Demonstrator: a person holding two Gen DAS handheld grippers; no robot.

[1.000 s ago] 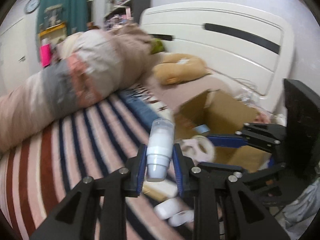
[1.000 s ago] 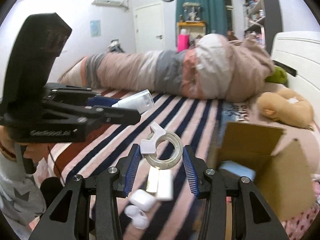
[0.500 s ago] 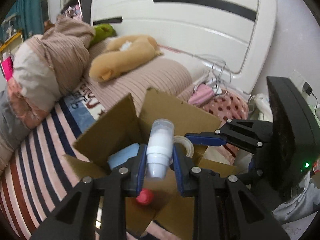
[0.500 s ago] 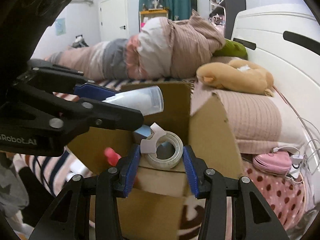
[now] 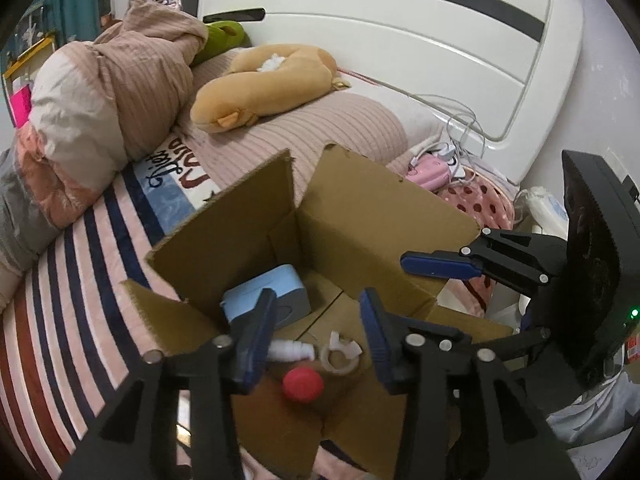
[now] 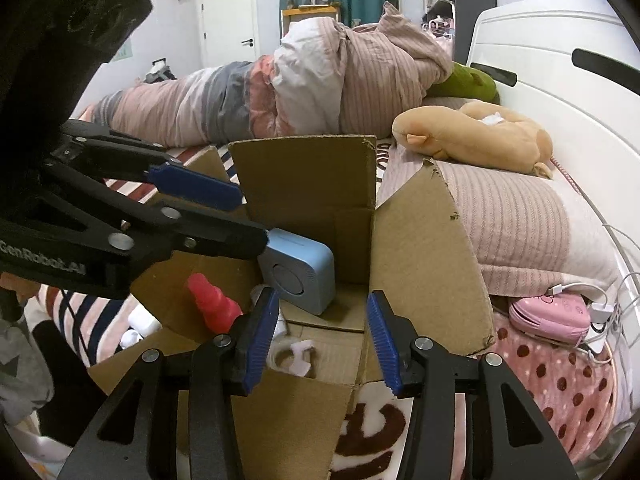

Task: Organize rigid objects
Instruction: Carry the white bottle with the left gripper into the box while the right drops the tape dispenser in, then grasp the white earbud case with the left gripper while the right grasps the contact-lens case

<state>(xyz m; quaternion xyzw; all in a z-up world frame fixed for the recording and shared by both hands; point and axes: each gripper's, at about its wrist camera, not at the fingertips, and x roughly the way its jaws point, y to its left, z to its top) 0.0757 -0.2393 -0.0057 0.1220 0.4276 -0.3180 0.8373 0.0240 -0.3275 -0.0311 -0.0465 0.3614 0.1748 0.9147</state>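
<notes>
An open cardboard box (image 5: 360,216) (image 6: 424,248) stands on the bed. Inside lie a white bottle (image 5: 289,350), a tape roll with a white dispenser (image 5: 340,354) (image 6: 292,356), a red bottle (image 5: 302,385) (image 6: 212,300) and a light blue device (image 5: 272,292) (image 6: 300,276). My left gripper (image 5: 316,336) is open and empty above the box opening. My right gripper (image 6: 320,336) is open and empty above the box too. Each gripper shows in the other's view, the right one (image 5: 440,268) and the left one (image 6: 196,188).
The box sits on a striped bedsheet (image 5: 72,280). A rolled quilt (image 6: 280,92), a tan plush toy (image 5: 264,80), a pillow (image 6: 516,216), a pink charger with cables (image 6: 552,312) and the white headboard (image 5: 400,40) surround it. White earbud cases (image 6: 140,324) lie left of the box.
Both grippers opened over the box. The white bottle dropped out of the left one and the tape roll out of the right one; both now lie in the box.
</notes>
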